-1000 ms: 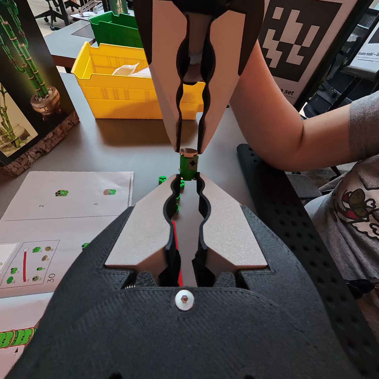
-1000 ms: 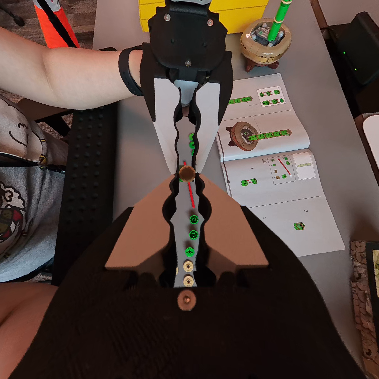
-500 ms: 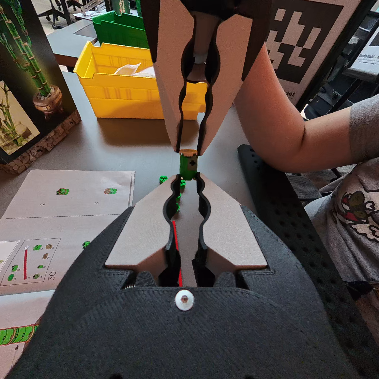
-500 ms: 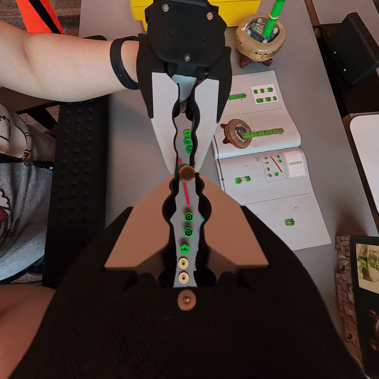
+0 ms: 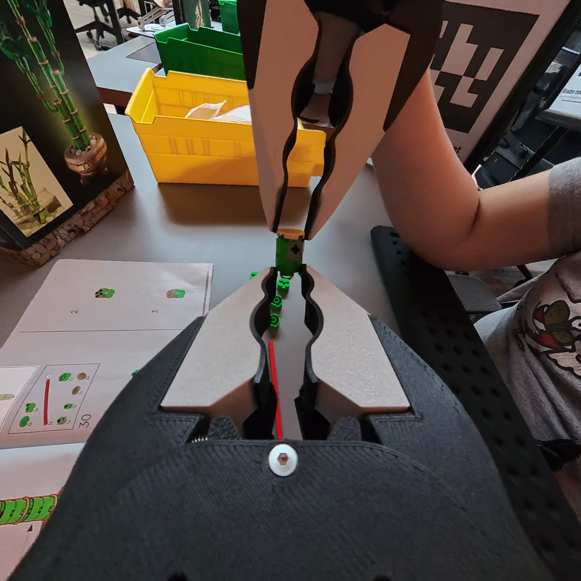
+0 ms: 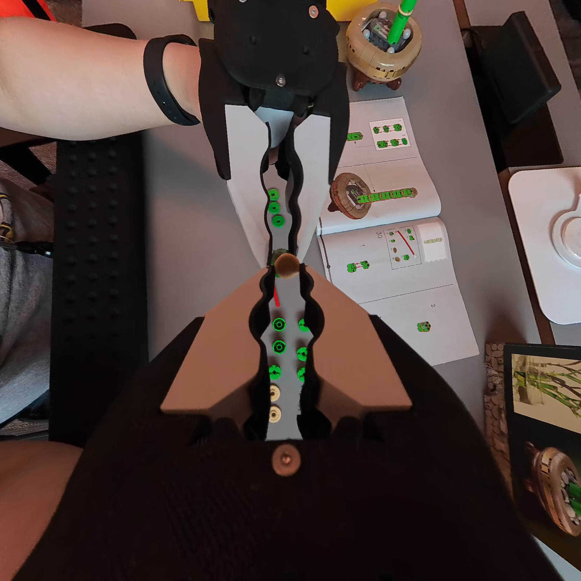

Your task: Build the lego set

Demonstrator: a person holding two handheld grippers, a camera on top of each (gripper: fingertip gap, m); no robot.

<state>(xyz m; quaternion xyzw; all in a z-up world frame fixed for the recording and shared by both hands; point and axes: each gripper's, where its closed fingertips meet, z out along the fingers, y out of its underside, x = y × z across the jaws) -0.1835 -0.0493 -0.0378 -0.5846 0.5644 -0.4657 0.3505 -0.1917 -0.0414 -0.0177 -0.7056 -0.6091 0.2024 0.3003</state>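
Left gripper (image 5: pixel 287 270): its 2 fingers are narrowed onto the lower end of the green lego cylinder (image 5: pixel 289 254), held upright above the grey table (image 5: pixel 195 226).
Right gripper (image 6: pixel 286 270): reaches in from the opposite side, tips pinched on the tan round cap (image 5: pixel 290 233) at the top of the cylinder; in the left wrist view it comes down from above (image 5: pixel 290 231).
Cylinder: green, with a grey patch bearing a cross-shaped hole on its side; the tan cap sits on its top end.
Loose green pieces (image 6: pixel 278 347): small round studs lie in rows on the table beneath the right gripper; 3 more (image 6: pixel 274 207) show between the left gripper's fingers in the right wrist view.
Tan round pieces (image 6: pixel 274 404): 2 lie on the table, just after the green row, nearer the right gripper's base.
Red rod (image 5: pixel 275 390): thin, lies flat on the table under the left gripper.
Instruction booklet (image 6: pixel 393 276): open on the table, beside both grippers.
Potted lego base (image 6: pixel 382 50): tan round pot on brown feet, with a green stalk standing in it, beyond the booklet.
Yellow bin (image 5: pixel 201 141): on the table behind the grippers, with white bags inside; a green bin (image 5: pixel 195 47) stands behind it.
Set box (image 5: pixel 37 132): stands at the table's edge, beside the booklet.
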